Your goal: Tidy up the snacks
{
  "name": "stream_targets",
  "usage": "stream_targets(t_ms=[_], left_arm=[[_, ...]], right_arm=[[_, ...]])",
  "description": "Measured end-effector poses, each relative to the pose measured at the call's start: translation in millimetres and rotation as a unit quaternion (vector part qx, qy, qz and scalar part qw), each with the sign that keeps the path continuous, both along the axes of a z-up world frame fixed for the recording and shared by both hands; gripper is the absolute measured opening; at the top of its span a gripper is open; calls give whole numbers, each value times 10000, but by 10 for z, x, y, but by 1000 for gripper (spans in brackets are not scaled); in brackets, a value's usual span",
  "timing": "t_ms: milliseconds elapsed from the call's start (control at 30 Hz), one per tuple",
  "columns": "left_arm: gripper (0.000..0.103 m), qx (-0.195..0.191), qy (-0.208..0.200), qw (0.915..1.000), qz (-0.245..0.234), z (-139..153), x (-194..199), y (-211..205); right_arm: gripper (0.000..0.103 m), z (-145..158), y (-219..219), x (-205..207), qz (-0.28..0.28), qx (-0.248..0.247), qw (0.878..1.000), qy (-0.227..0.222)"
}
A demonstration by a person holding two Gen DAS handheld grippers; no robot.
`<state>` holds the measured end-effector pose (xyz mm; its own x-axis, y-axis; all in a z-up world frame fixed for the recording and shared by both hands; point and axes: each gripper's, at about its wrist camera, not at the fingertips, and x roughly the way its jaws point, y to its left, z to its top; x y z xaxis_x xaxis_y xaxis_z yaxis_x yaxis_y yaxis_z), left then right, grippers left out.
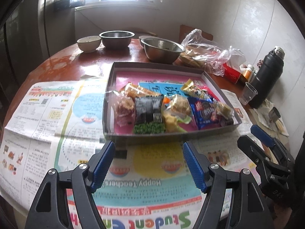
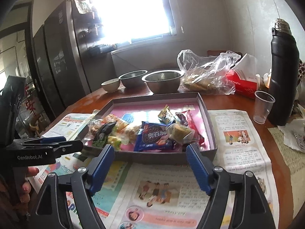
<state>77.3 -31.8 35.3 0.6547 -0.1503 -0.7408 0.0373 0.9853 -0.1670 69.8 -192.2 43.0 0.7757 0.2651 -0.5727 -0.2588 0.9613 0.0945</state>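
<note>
While both claws are hanging empty over the newspaper (image 1: 47,114), the snacks (image 1: 167,108) are lying ahead of them in a shallow grey box (image 1: 215,80) on the round wooden desk (image 1: 76,61). The left claw (image 1: 148,164) is standing wide apart with nothing between its blue pads, and the right claw (image 2: 150,168) is standing just as wide, also holding nothing. No packet is lying outside the box in either view, so the sorting is looking nearly or fully done; what is left is a judgement call.

The packets are crowding the near half of the box, in a loose row running across, parallel to the near wall, and both claws are pointing down and forward at that wall from just short of it. The blue biscuit packet (image 2: 154,135) is sitting almost dead ahead of the right claw, its long side lying crosswise, so the right hand looks the nearer one for it. The black packet (image 1: 148,108) and the clear-wrapped pastry (image 1: 124,106) are lying straight ahead of the left claw, which seems better placed for that end. Beyond the box, metal bowls (image 1: 162,47), a plastic bag (image 1: 205,53) and a black flask (image 1: 266,76) are standing well clear.
</note>
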Motion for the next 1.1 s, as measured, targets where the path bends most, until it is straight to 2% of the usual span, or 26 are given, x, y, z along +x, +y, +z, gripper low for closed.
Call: stream_targets(t_ms=[533, 667, 1100], left_arm=[[76, -10, -32, 10000, -78, -64, -449, -8], [79, 17, -57, 9999, -111, -57, -506, -27], [80, 3, -28, 9998, -212, -99, -616, -56]], right_arm=[[84, 15, 146, -370, -126, -350, 9992, -142], [89, 15, 159, -410, -160, -368, 9991, -156], [92, -57, 219, -486, -163, -433, 9989, -60]])
